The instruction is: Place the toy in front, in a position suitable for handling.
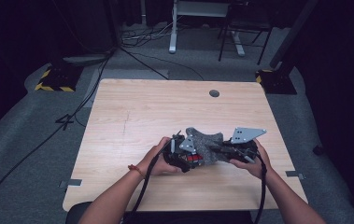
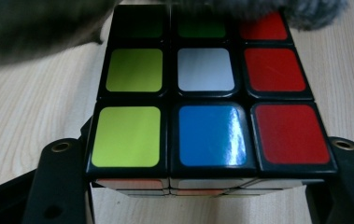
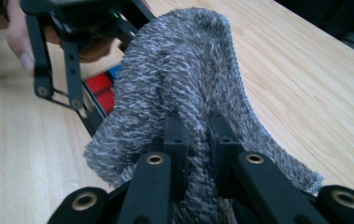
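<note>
A colour-sticker puzzle cube fills the space between my left gripper's jaws, which are shut on its sides; its top face shows green, white, blue and red squares. In the high view the left gripper holds the cube low over the table's near middle. A grey fuzzy cloth is pinched in a fold by my right gripper, and it drapes over the cube's far edge. From above, the cloth lies between both grippers, with the right gripper on its right.
The wooden table has a round grommet hole near its far edge. Cables trail from both grippers off the near edge. Beyond the table stand desk legs, floor cables and yellow-black striped bases.
</note>
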A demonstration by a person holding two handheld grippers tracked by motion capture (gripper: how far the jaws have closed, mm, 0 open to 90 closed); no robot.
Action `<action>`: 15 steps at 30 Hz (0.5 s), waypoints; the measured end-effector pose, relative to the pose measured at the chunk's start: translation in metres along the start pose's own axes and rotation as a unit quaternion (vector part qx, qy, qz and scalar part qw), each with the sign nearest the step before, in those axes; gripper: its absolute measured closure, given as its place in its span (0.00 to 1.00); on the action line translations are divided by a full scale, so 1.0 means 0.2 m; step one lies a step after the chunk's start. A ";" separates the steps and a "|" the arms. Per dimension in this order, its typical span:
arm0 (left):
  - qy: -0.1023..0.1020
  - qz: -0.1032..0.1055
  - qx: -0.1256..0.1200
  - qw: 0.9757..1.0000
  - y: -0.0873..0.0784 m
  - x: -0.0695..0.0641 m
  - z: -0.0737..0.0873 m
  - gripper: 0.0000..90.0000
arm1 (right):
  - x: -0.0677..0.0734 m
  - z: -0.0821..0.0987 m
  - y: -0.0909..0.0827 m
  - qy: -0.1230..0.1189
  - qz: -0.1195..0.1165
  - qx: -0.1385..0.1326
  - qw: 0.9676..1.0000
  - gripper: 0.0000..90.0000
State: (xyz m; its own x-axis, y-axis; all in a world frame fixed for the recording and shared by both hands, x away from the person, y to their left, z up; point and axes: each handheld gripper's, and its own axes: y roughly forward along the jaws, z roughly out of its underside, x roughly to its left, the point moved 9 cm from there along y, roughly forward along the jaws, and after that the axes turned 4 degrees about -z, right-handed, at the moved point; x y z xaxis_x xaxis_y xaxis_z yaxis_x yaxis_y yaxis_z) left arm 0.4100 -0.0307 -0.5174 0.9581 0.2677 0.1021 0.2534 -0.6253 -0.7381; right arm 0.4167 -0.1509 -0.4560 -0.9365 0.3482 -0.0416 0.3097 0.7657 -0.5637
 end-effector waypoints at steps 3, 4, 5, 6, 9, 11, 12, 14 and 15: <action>0.001 0.001 0.000 1.000 0.01 -0.01 -0.01 0.38 | 0.03 -0.01 0.03 -0.007 -0.008 0.004 1.000 0.90; 0.005 -0.002 0.003 1.000 0.01 -0.01 -0.01 0.38 | 0.04 -0.01 0.03 -0.008 -0.010 0.007 1.000 0.90; 0.002 0.000 0.001 1.000 0.02 -0.01 -0.01 0.38 | 0.05 -0.01 0.04 -0.009 -0.012 0.010 1.000 0.90; -0.001 0.002 0.003 1.000 0.02 -0.01 -0.01 0.38 | 0.06 -0.01 0.05 -0.012 -0.013 0.015 1.000 0.90; 0.001 0.003 0.010 1.000 0.03 -0.02 0.00 0.38 | 0.08 -0.01 0.07 -0.025 -0.009 0.027 0.999 0.90; 0.000 0.001 0.011 1.000 0.04 -0.02 0.00 0.38 | 0.09 -0.01 0.09 -0.028 -0.009 0.032 0.999 0.90; -0.004 -0.002 0.009 1.000 0.04 -0.02 0.00 0.38 | 0.09 -0.01 0.09 -0.030 -0.005 0.034 0.999 0.90; -0.009 0.000 0.007 1.000 0.04 -0.02 0.00 0.38 | 0.08 -0.01 0.09 -0.032 -0.001 0.036 0.999 0.90; -0.009 0.000 0.010 1.000 0.04 -0.01 0.00 0.38 | 0.08 -0.02 0.10 -0.035 0.002 0.043 0.998 0.90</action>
State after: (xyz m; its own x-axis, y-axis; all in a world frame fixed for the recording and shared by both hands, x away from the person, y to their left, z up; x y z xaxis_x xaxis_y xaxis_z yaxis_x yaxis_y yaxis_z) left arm 0.4094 -0.0372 -0.5235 0.9552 0.2819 0.0903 0.2512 -0.6106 -0.7510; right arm 0.4086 -0.1277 -0.4649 -0.9451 0.3112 -0.0995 0.3017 0.7141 -0.6317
